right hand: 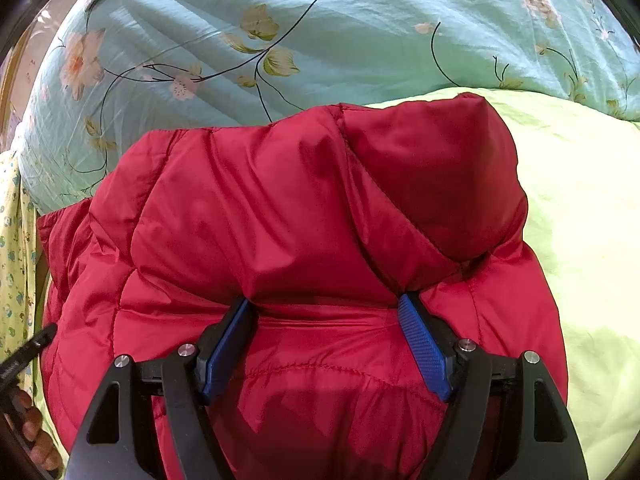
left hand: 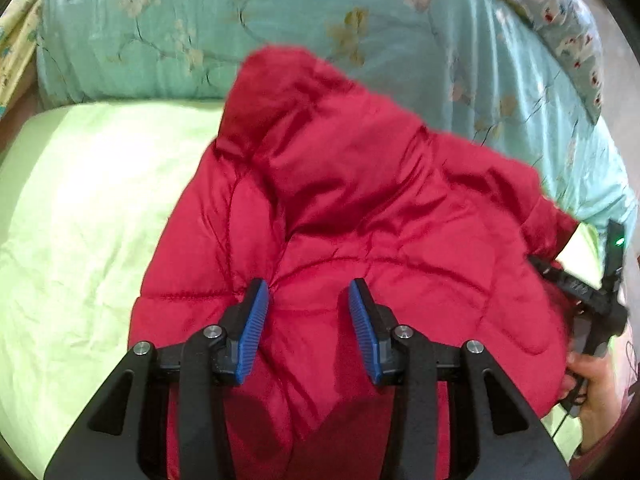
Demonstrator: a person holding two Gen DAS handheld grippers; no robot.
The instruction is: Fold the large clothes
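A red quilted puffer jacket with a hood lies bunched on a light green bed sheet. My left gripper is open, its blue pads pressed down on the jacket's near part with puffy fabric between them. In the right wrist view the same jacket fills the middle, its hood to the right. My right gripper is open wide, its tips against a fold of the jacket. The right gripper also shows at the left wrist view's right edge.
A folded teal floral quilt lies along the far side of the bed, also seen in the right wrist view. A patterned pillow sits at the far right. The green sheet lies on the jacket's right.
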